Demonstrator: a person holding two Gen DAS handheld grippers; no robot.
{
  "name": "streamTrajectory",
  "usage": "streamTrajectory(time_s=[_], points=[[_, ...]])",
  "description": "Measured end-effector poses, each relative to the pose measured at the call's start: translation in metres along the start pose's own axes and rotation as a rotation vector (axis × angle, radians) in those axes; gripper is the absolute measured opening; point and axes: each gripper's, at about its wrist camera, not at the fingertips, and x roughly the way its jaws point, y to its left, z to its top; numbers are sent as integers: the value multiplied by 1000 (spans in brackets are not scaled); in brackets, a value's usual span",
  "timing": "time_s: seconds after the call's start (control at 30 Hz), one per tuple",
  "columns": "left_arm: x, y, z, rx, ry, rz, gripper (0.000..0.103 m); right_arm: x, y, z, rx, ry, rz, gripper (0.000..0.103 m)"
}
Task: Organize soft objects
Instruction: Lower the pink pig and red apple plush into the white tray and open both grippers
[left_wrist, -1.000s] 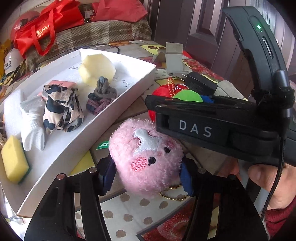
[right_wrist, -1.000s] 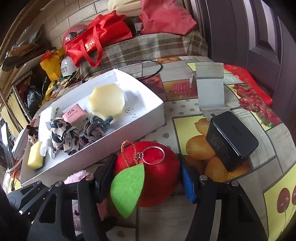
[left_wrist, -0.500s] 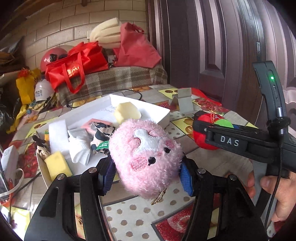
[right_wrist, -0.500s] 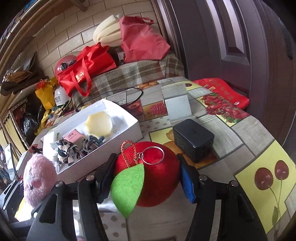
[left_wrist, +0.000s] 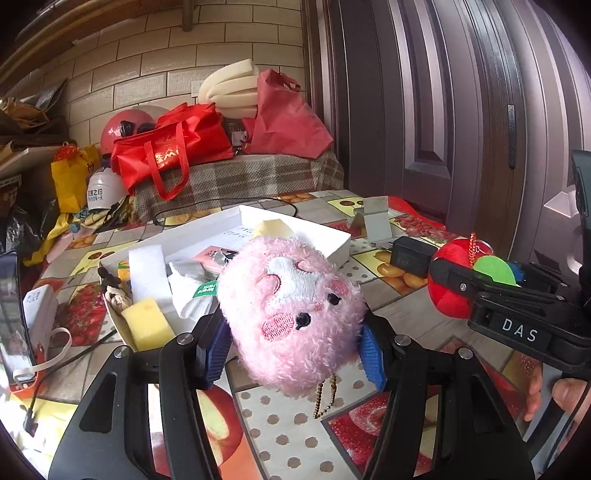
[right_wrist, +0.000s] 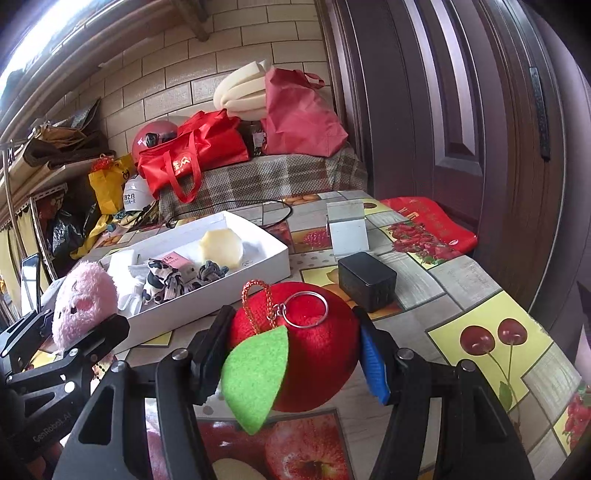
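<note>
Both tools grip plushes above white tray (right_wrist: 258, 273), black box (right_wrist: 365, 275) beside it.

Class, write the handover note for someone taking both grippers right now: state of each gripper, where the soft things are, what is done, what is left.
Left gripper: shut on the pink plush, held up off the table.
Right gripper: shut on the red apple plush, also lifted clear of the tablecloth.
White tray sits ahead and to the left on the table.
Done: already in the tray are the yellow sponge, cow-print cloth, grey knotted cloth, pale foam piece and pink packet.
Left: likely set both plushes into the tray and release.
</note>
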Motion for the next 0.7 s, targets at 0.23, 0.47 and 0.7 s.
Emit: streamTrajectory(time_s=[0.23, 0.47, 0.7], points=[[-10, 9, -4, -17, -22, 20, 59, -13, 18, -5, -62, -48, -6, 63], [-14, 24, -6, -38, -25, 48, 60, -14, 31, -8, -88, -49, -2, 63], [-16, 39, -8, -52, -29, 82, 60, -8, 41, -7, -102, -41, 8, 63]])
